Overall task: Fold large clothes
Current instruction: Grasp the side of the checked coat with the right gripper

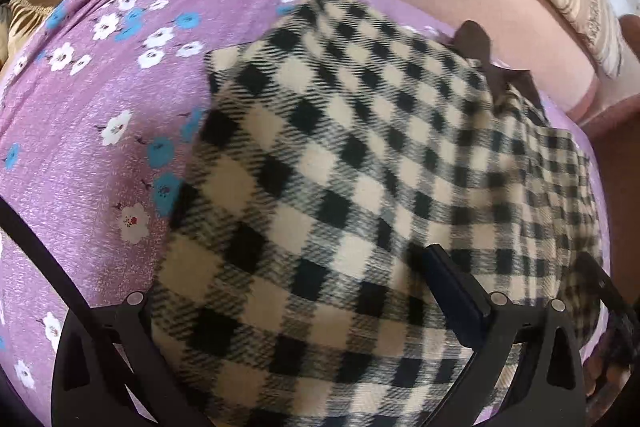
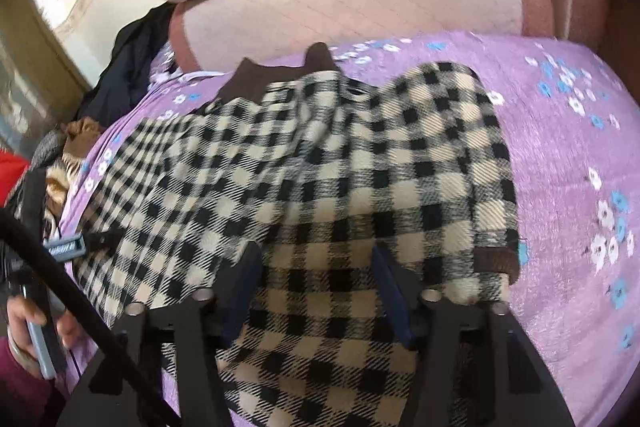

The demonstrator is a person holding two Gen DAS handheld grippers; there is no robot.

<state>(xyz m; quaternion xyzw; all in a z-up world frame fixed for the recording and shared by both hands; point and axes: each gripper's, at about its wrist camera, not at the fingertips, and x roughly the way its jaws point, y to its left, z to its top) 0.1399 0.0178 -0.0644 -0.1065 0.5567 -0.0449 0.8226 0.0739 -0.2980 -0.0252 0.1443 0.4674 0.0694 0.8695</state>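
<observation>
Our right gripper (image 2: 316, 267) has its jaws spread wide, and the checked black-and-cream garment (image 2: 320, 155) runs up between the two fingers without either one pinching it; the fingers seem to rest on or just above the cloth. Our left gripper (image 1: 288, 291) is harder to read: one finger (image 1: 452, 283) shows against the fabric, the other is buried under a raised fold, so we cannot tell whether it grips the cloth or merely lies beneath it. Both tools point forward over the bed, low and close to the garment. The garment lies spread on the purple flowered bedspread (image 2: 560, 155), its brown collar (image 2: 280, 75) at the far edge towards the pink headboard (image 2: 352, 7), a brown cuff (image 2: 496, 259) just beside our right gripper's outer finger.
</observation>
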